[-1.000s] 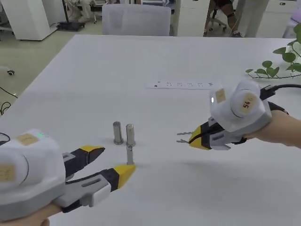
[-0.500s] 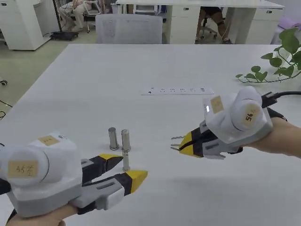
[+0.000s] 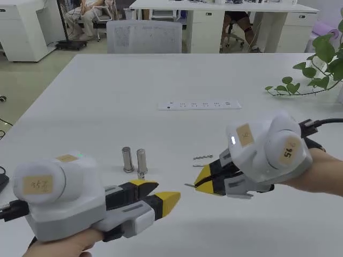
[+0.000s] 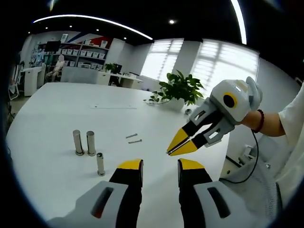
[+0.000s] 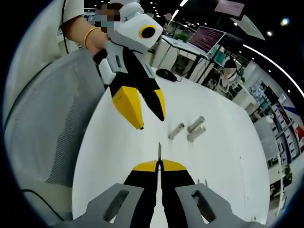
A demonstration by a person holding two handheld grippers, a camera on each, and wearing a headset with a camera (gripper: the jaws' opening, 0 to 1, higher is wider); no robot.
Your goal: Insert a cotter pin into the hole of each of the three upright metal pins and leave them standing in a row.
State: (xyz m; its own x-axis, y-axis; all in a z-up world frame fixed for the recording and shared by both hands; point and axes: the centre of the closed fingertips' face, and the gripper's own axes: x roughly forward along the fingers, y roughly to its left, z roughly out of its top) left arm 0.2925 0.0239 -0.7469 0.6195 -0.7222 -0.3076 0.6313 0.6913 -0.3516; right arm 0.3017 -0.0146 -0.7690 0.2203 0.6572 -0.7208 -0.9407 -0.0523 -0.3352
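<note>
Head view: the three metal pins (image 3: 141, 160) are standing toward the desk's (image 3: 161, 80) near left edge, unmoved. The right gripper (image 3: 199, 184), jaws pinching a cotter pin (image 5: 159, 151), is pulling back toward the near edge, nearing the spread-jawed left gripper (image 3: 163, 191).

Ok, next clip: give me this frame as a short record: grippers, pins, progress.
left gripper: open, empty
right gripper: shut on a cotter pin jutting from its tips
metal pins: three upright, two side by side, the third nearer the person
loose cotter pins: two lying on the table beside them
progress: no cotter pin seen inserted yet
</note>
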